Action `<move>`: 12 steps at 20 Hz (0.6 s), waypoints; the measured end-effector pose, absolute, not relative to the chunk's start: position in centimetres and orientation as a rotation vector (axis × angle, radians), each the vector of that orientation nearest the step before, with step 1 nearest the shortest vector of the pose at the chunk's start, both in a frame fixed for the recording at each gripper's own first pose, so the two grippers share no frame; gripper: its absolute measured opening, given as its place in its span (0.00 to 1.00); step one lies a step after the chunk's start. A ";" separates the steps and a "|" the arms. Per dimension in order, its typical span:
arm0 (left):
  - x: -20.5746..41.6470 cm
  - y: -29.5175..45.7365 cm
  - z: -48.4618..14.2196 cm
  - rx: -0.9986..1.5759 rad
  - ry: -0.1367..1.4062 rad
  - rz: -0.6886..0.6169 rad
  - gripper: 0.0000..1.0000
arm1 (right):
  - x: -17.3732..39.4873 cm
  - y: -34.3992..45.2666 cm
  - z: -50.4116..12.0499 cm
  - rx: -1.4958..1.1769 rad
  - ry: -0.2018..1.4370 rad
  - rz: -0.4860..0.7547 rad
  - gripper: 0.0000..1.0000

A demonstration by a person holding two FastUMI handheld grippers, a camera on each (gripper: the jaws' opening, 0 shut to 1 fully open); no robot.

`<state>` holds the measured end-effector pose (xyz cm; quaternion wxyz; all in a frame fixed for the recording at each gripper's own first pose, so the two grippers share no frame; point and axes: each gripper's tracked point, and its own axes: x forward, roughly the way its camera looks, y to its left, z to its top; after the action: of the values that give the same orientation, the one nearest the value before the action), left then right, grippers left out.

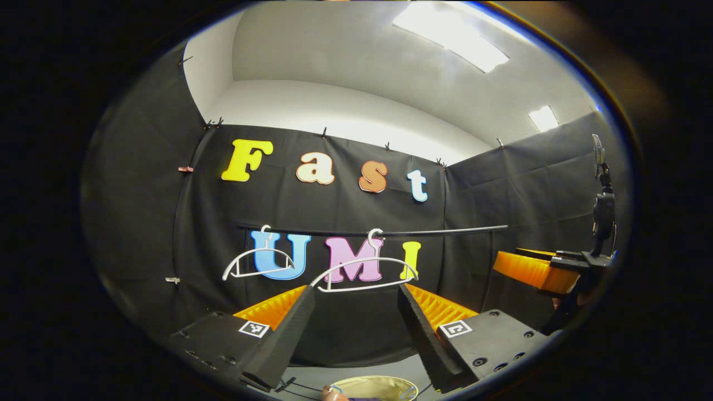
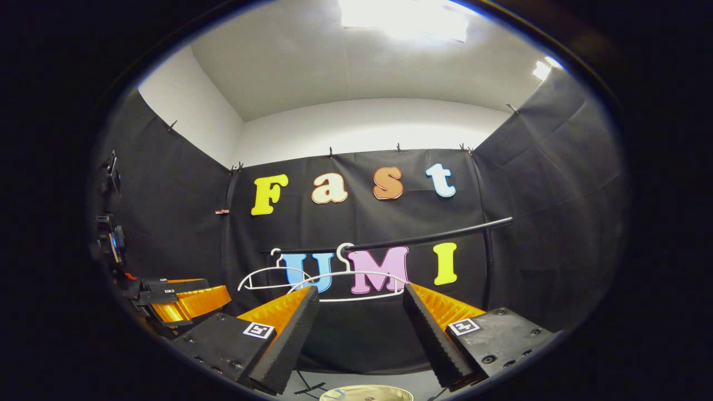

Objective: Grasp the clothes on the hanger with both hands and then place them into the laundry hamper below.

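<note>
A: Reporting on the left gripper (image 1: 356, 328). It is pointing level at the back wall, jaws standing wide apart and gripping nothing. Through the gap, two white hangers are hanging bare on the black rail (image 1: 390, 231): the near hanger (image 1: 365, 273) at twelve o'clock, the far hanger (image 1: 258, 263) at about eleven.

B: And the hamper?

A: The laundry hamper (image 1: 372, 388) is sitting at six o'clock, below the jaws; its pale rim is showing, with something purple inside that I cannot identify. A fingertip (image 1: 332, 395) is touching the rim's near left edge.

B: The right gripper (image 2: 361, 328)?

A: Likewise pointing at the wall, held level, jaws spread wide and carrying nothing. In the left gripper view it is appearing at three o'clock (image 1: 548, 270), well apart from the rail. In the right gripper view the hangers are showing at twelve and the hamper's rim at six.
</note>
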<state>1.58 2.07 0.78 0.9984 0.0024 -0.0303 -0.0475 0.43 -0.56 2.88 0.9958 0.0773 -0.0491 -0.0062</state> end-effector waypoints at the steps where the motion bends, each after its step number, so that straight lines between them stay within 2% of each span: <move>1: 1.4 1.7 0.8 0.005 -0.062 -0.091 0.95 | 0.3 -0.7 3.0 0.154 -0.099 -0.006 0.97; 7: 1.1 -0.3 -0.4 0.042 -0.025 -0.083 0.95 | 0.2 -1.4 2.7 0.197 -0.083 0.032 0.97; 8: 1.0 -0.6 -0.6 0.039 -0.018 -0.083 0.94 | 0.2 -1.8 2.7 0.192 -0.082 0.032 1.00; 9: 1.1 -0.9 -0.6 0.033 -0.017 -0.083 0.94 | 0.2 -2.0 2.6 0.187 -0.081 0.036 0.97; 12: 1.3 -2.0 -0.6 0.004 -0.011 -0.102 0.94 | -0.1 -2.3 2.6 0.195 -0.074 0.051 0.97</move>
<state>1.32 -1.97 -0.59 0.9987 0.0018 -0.0054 -0.0509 -0.10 -2.31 2.56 0.9942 0.0974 -0.0368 0.0255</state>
